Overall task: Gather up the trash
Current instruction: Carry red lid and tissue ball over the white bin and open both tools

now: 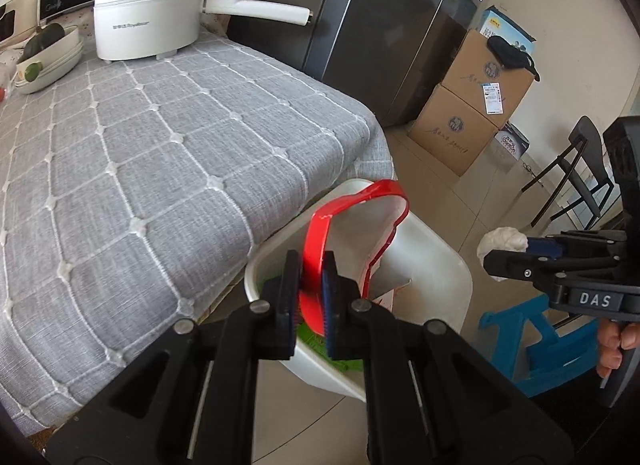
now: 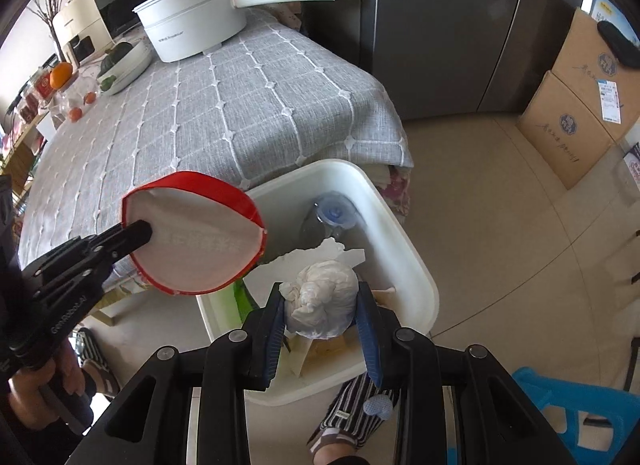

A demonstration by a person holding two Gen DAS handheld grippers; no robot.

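My left gripper is shut on a flattened red paper cup and holds it above the near corner of the white trash bin; the cup also shows in the right wrist view. My right gripper is shut on a crumpled white tissue ball above the bin. The tissue also shows in the left wrist view. Inside the bin lie a clear plastic bottle, white paper and green scraps.
A table with a grey checked cloth stands left of the bin, bearing a white electric pot and a bowl of vegetables. A dark fridge, cardboard boxes, a blue stool and a black chair surround the floor.
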